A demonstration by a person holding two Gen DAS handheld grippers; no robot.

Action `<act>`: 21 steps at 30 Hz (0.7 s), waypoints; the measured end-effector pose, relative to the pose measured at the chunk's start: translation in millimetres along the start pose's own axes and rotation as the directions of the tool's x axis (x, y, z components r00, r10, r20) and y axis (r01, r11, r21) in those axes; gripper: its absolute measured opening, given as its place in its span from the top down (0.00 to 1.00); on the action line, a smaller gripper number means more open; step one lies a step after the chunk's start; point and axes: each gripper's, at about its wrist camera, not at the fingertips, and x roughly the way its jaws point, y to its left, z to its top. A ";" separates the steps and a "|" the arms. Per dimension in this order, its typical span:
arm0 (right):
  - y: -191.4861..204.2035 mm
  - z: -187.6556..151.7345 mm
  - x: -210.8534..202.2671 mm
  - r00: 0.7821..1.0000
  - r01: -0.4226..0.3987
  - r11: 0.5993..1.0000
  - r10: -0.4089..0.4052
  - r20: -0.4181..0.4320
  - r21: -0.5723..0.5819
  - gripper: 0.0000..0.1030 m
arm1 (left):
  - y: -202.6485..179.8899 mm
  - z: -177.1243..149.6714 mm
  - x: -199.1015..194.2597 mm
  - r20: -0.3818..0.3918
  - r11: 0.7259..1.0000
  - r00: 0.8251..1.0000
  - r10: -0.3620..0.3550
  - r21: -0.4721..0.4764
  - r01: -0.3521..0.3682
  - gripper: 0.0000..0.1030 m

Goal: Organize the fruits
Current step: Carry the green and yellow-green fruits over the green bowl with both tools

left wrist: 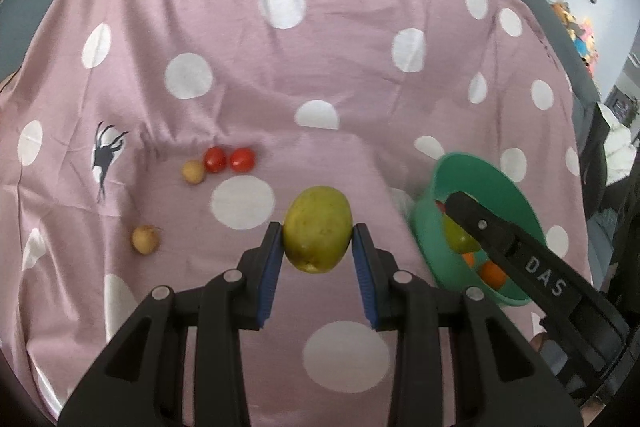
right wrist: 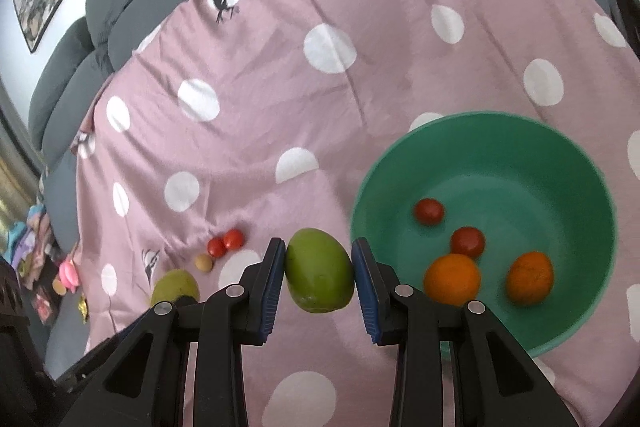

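left gripper: matte black plastic frame with triangular cut-outs; four round silver pivot pins are seen behind the fingers; ribbed blue pads are fitted on the inner finger faces. right gripper: identical build; white letters "das" are printed on its black finger, behind a small silver screw.
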 end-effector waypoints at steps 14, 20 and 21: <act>-27.9 7.9 -16.5 0.994 0.095 0.994 -0.098 0.057 0.046 0.64 | -39.9 -6.7 7.8 -0.025 0.994 0.996 -0.084 0.070 0.086 0.66; -37.6 10.8 -20.1 0.991 0.109 0.992 -0.114 0.064 0.070 0.64 | -45.4 -6.1 13.9 -0.042 0.991 0.993 -0.114 0.066 0.117 0.66; -39.5 11.1 -21.2 0.991 0.109 0.991 -0.114 0.066 0.074 0.64 | -45.5 -5.9 14.8 -0.050 0.991 0.992 -0.113 0.062 0.116 0.67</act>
